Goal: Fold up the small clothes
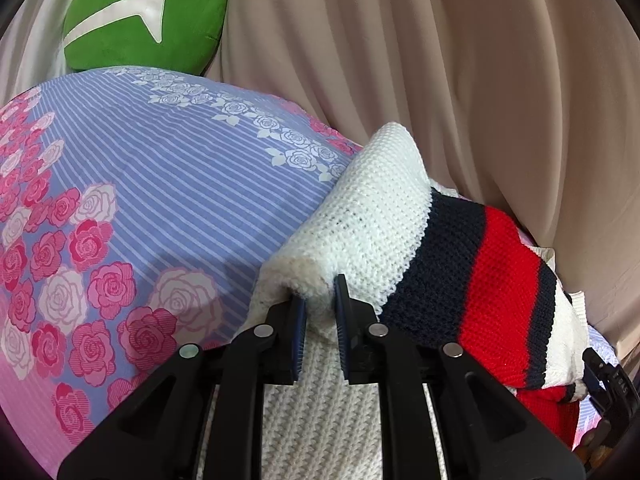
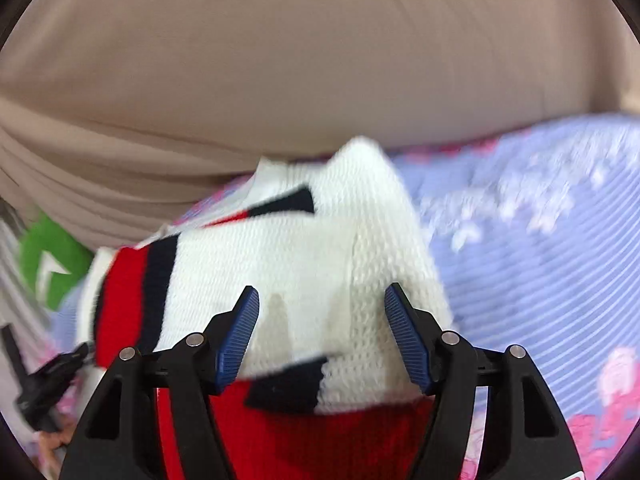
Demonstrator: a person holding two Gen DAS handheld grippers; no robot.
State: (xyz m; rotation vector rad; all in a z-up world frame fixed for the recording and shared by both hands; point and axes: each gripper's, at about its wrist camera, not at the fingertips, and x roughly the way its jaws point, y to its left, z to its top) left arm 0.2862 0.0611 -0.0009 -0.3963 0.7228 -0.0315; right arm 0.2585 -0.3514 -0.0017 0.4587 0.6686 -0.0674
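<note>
A: Sweater — knit, white with navy and red bands — sits on the floral bedsheet, partly lifted. Left tongs are nearly closed, pinching a rolled white edge between the blue pads.

B: Reason for that hold?

A: Judged — it keeps one edge fixed so the fold has a line to turn about. Right tongs stand wide apart, sweater bunched between the pads; grasping nothing, as far as I can tell. That view is blurred.

B: Condition of the garment?

A: Thick, loose stitch, doubled over itself; stripes run skewed, so not yet flat. Beige curtain behind, green cushion at the far corner.
</note>
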